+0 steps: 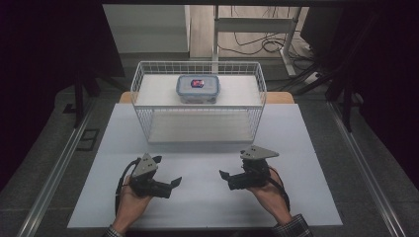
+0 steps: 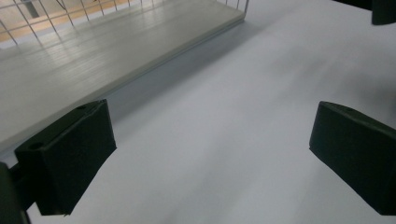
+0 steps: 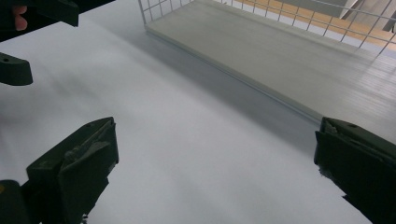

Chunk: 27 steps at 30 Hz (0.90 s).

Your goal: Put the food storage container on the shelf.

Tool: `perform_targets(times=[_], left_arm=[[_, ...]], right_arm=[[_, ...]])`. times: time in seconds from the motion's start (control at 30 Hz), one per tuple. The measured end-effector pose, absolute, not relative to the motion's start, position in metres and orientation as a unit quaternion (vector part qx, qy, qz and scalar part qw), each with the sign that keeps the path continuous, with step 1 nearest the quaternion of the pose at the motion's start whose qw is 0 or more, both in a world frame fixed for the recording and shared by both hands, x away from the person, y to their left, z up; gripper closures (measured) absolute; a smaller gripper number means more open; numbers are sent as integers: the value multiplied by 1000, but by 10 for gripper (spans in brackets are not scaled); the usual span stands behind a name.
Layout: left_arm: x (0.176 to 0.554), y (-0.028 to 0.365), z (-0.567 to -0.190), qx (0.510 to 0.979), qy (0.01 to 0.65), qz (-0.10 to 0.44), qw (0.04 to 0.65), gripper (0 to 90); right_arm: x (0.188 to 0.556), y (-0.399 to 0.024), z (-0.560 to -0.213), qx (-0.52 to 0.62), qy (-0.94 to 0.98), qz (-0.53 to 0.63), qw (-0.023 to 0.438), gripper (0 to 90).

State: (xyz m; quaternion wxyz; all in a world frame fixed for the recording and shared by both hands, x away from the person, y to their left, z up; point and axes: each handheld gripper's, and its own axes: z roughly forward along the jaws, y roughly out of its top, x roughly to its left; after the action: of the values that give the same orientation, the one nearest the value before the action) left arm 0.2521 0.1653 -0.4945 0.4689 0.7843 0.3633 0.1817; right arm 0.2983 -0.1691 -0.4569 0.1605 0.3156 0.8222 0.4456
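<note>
A white wire basket (image 1: 140, 98) stands at the middle back of the white table (image 1: 207, 202). Inside it, on a white board toward the back, sits a clear plastic box with a blue-rimmed lid (image 1: 197, 88). My left gripper (image 1: 167, 171) hovers over the table in front of the basket's left corner, its jaws wide apart with nothing between them (image 2: 210, 154). My right gripper (image 1: 233, 165) is level with it on the right, also open and empty (image 3: 215, 168). The two grippers point toward each other. The basket's lower white board (image 2: 93, 56) (image 3: 289, 51) lies just ahead of both.
A hand and a checked sleeve (image 1: 291, 228) come in at the bottom edge. Bare white tabletop (image 2: 233, 93) lies between the grippers and the basket. Beyond the table are a desk frame with cables (image 1: 262, 44) and dark curtains on both sides.
</note>
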Motion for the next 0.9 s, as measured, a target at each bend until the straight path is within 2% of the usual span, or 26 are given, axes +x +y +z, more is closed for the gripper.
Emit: perform_targets(times=[0.9], left_arm=[[206,209,-511,782,401,205,432,0]], right_arm=[[261,-214,-468,330,816,432,195,0]])
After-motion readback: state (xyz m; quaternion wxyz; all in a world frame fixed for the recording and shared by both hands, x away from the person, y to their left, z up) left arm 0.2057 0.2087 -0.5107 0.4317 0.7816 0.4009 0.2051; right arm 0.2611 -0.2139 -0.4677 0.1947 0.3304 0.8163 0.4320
